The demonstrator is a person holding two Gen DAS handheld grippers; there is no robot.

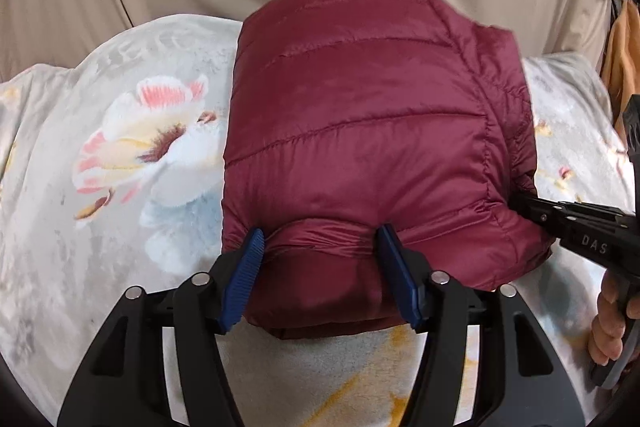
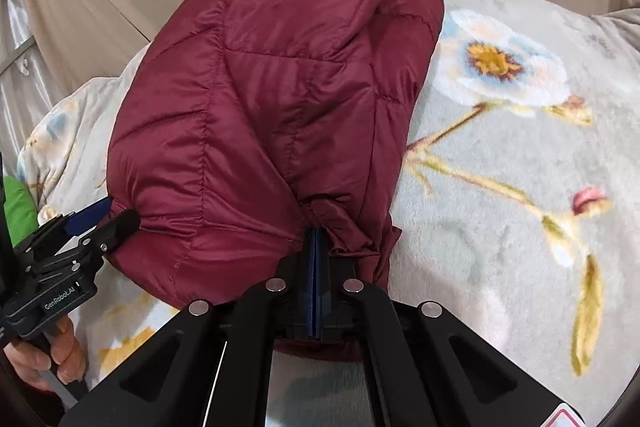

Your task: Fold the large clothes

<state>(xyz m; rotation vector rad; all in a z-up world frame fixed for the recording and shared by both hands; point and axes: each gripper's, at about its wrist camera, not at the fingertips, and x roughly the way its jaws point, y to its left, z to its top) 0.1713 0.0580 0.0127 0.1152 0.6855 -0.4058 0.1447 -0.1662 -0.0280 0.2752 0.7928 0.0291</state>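
Jacket: my folded maroon quilted puffer jacket [image 1: 360,131] lies on a grey floral fleece blanket [image 1: 132,155];
Left gripper [image 1: 320,267]: wide, straddling its near edge;
Right gripper [image 2: 316,247]: pinched closed on bunched fabric.

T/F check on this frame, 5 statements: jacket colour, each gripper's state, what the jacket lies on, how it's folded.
1. The jacket is navy blue. False: it is dark red, quilted.
2. The right gripper is shut on jacket fabric. True: its blue pads are pressed together with bunched cloth at the tips.
3. The left gripper is shut tight on nothing. False: it is open, jaws apart on either side of the jacket's near edge.
4. The jacket lies on a floral blanket. True.
5. The jacket is spread flat with both sleeves stretched out. False: it is folded into a compact bundle, no sleeve extended.
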